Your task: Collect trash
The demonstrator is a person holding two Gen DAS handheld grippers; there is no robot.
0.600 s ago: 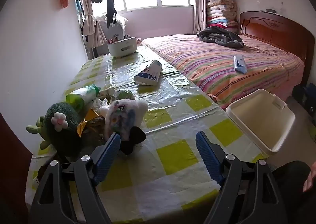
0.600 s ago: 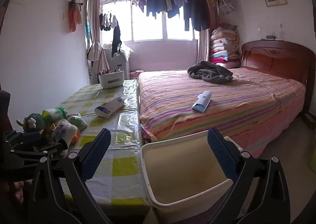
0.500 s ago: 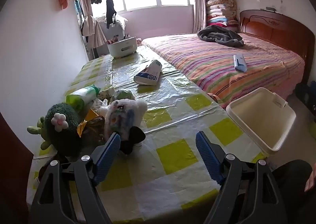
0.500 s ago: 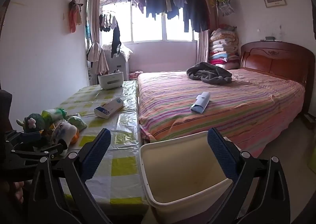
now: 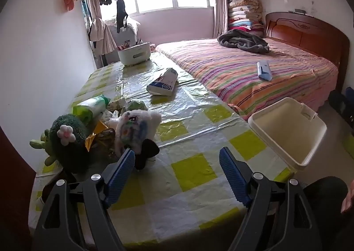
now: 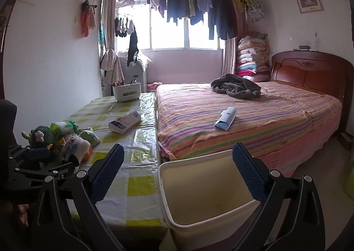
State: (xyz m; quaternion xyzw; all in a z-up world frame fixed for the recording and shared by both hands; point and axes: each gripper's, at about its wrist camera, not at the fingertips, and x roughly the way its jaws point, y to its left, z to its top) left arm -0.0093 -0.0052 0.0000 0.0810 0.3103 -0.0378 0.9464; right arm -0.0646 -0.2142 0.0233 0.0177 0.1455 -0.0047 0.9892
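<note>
A: How are the jaws seen to be set?

B: The left gripper [image 5: 177, 160] is held wide open over the near end of the table [image 5: 194, 171], and nothing is gripped between its blue pads. The right gripper [image 6: 178, 155] is spread as wide as can be seen, also with nothing held; it is poised above the open white bin [image 6: 199, 224].

A: Where is the trash found?

B: A heap is gathered at the table's near left: a yellow wrapper [image 5: 95, 132], a green-and-white roll [image 5: 90, 107] and crumpled bits, mixed among a green plush toy [image 5: 66, 140] and a white plush toy [image 5: 135, 131]. The white toy is seen just beyond the left gripper's left finger. A blue-and-white box [image 5: 163, 82] is laid farther along the table's middle, well apart from the heap.

A: And the bin?

B: It is placed beside the table's right near corner, next to the striped bed [image 6: 254, 118], where a rolled blue-and-white packet [image 6: 225, 118] is lying.
</note>
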